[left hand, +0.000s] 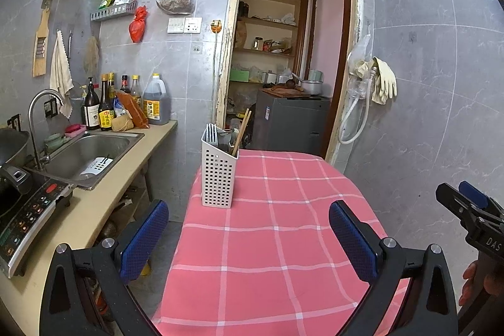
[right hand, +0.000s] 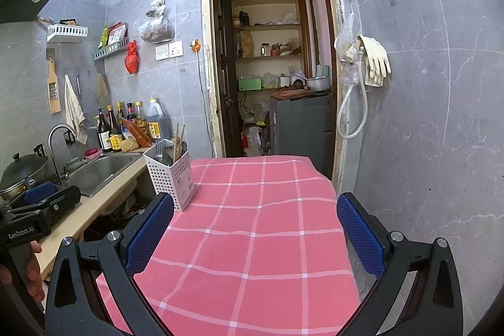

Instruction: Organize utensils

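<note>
- White perforated utensil holder [left hand: 219, 178] stands upright at the far left edge of the pink checked surface [left hand: 283, 225].
- Wooden chopsticks [left hand: 242, 131] lean in one compartment.
- A metal fork [right hand: 159, 150] and other cutlery stand beside them.

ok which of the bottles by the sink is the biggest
The square plastic jug with a yellow cap and moulded handle, rightmost in the row on the counter; the others are slim, narrow-necked bottles.
</note>
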The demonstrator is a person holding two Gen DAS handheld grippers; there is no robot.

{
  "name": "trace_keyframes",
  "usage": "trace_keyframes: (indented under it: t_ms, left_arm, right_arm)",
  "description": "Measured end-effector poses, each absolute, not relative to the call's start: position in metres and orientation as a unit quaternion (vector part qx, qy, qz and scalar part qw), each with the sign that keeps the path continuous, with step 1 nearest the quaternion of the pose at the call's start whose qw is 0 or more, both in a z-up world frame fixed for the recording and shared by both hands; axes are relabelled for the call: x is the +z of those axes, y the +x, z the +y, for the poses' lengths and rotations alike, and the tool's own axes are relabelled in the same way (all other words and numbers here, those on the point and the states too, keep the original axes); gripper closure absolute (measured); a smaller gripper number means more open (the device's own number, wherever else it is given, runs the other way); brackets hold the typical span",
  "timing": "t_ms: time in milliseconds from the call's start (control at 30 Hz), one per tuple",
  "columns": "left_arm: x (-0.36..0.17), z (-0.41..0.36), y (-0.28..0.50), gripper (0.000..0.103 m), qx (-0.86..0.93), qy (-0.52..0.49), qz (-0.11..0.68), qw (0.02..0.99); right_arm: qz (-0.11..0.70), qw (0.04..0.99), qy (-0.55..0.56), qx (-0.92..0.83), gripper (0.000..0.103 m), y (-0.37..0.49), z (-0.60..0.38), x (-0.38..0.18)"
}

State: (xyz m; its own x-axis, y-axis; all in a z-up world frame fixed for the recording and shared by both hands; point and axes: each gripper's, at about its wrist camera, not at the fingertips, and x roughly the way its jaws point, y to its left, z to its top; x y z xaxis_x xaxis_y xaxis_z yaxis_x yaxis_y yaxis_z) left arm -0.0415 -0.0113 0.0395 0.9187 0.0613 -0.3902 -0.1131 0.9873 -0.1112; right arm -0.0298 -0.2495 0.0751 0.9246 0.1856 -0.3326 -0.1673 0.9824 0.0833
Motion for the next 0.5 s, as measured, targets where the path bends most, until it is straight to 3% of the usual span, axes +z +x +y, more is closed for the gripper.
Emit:
trace_keyframes:
  t_ms: [500]
  left_arm:
    - [0.0399, -0.0114, -0.0424, 0.0, 0.044, -0.066, 0.197, 0.977]
  right_arm:
    - [0.176, 0.98, 0.029, 0.086, 0.001, -0.0281, -0.2515, 0.0687]
